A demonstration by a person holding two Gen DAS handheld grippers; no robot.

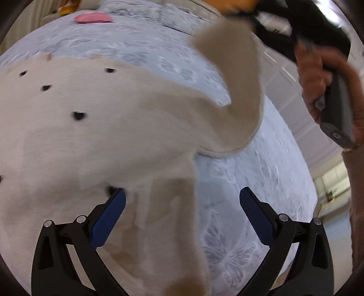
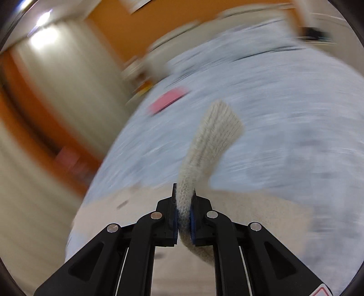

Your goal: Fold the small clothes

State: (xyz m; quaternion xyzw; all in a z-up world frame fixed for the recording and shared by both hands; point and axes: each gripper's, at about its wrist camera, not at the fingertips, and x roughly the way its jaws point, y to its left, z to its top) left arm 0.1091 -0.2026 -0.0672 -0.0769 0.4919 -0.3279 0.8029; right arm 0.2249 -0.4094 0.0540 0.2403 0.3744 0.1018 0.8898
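Left wrist view: left tool (image 1: 182,202) sits at bottom centre w/ jaws spread wide, nothing gripped. Its left blue pad (image 1: 109,218) lies against the cream sweater (image 1: 91,141); the other pad is over bare bedsheet (image 1: 261,173), pale blue-grey w/ a butterfly print. Sweater fills the left and centre of the frame, spread flat on the bed, small black dots scattered over its upper left part. One sleeve (image 1: 236,86) rises from the sweater's right edge toward the upper right, lifted off the sheet, blurred. At right edge a hand (image 1: 316,75) grips a dark grey handle (image 1: 336,109), w/ black tool parts above it. Pink flat item (image 1: 94,17) lies on the sheet at top left, well apart from the sweater. Cream panelled wall behind at right.

Right wrist view: heavy blur across the bkgd. Right tool (image 2: 184,214) at bottom centre, jaws nearly together, clamped on the sweater's ribbed cuff (image 2: 218,127), which runs up from the pads and flares toward frame centre. Sleeve fabric also trails down below the pads. Sweater body shows as a cream band at lower centre, beneath the tool. Bedsheet fills the right and centre; pink item sits at mid left on it. Orange wall (image 2: 141,29) and a cream panel at upper left. Nothing stands between cuff and sweater body.
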